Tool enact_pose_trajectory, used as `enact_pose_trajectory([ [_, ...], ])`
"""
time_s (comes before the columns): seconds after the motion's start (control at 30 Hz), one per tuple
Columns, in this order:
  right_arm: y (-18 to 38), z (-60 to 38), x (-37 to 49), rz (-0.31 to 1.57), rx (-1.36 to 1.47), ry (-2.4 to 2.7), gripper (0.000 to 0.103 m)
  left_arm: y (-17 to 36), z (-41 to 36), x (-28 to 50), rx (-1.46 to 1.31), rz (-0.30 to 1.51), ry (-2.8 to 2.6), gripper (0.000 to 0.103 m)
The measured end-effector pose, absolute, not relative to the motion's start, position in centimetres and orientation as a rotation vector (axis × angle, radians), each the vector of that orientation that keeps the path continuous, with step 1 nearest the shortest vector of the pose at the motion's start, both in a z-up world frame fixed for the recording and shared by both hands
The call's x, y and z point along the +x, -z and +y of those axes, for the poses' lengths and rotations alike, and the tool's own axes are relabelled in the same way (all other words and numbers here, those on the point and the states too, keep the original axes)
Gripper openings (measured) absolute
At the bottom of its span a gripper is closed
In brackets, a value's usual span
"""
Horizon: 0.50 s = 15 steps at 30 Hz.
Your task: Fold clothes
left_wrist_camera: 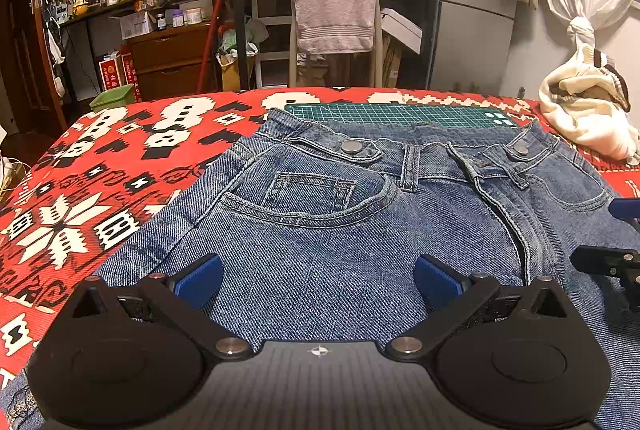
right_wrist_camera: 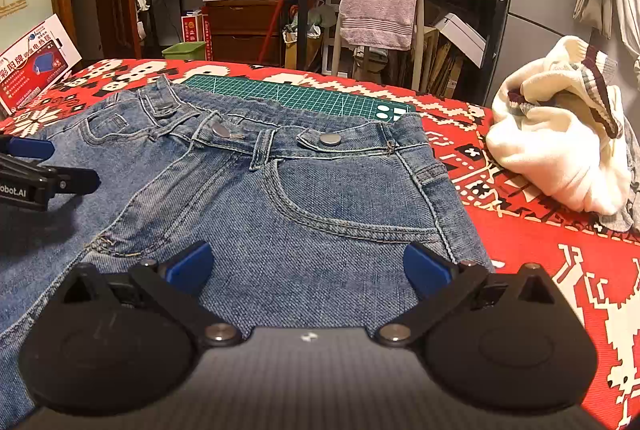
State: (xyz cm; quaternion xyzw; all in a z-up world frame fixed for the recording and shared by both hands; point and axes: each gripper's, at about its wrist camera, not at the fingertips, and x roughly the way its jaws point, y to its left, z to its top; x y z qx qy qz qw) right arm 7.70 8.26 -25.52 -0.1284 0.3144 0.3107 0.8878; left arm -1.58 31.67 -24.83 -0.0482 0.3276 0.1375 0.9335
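Observation:
Blue jeans [left_wrist_camera: 320, 214] lie flat, front side up, on the red patterned cloth, waistband toward the far edge. My left gripper [left_wrist_camera: 318, 280] hovers open over the jeans' left hip below the pocket, with nothing between its blue pads [left_wrist_camera: 200, 278]. In the right wrist view the jeans [right_wrist_camera: 280, 190] fill the middle, and my right gripper [right_wrist_camera: 308, 268] stands open over the right hip pocket area. The other gripper's finger [right_wrist_camera: 40, 182] shows at the left edge there, and the right gripper's finger [left_wrist_camera: 608, 262] shows at the right edge of the left wrist view.
A green cutting mat [left_wrist_camera: 400, 114] lies beyond the waistband. A crumpled cream sweater [right_wrist_camera: 560, 146] sits at the right on the red cloth [left_wrist_camera: 80, 190]. A chair with a pink towel [left_wrist_camera: 336, 2] stands behind the table. A printed box [right_wrist_camera: 32, 66] leans at far left.

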Motion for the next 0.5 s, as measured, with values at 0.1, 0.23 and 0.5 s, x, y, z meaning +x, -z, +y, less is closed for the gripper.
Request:
enact_pose_trajectory([
  [0.1, 25.49, 8.29, 7.74, 0.654, -0.267, -0.646, 0.103, 24.86, 31.69, -1.52, -0.098, 0.67, -0.281, 0.103],
  [0.23, 25.48, 8.29, 7.88, 0.655, -0.266, -0.646, 0.103, 24.83, 31.78, -1.34, -0.099, 0.671, -0.28, 0.103],
  [0.5, 25.4, 8.67, 8.26, 0.655, -0.267, -0.649, 0.103, 24.83, 31.71, -1.7, -0.098, 0.672, -0.277, 0.103],
])
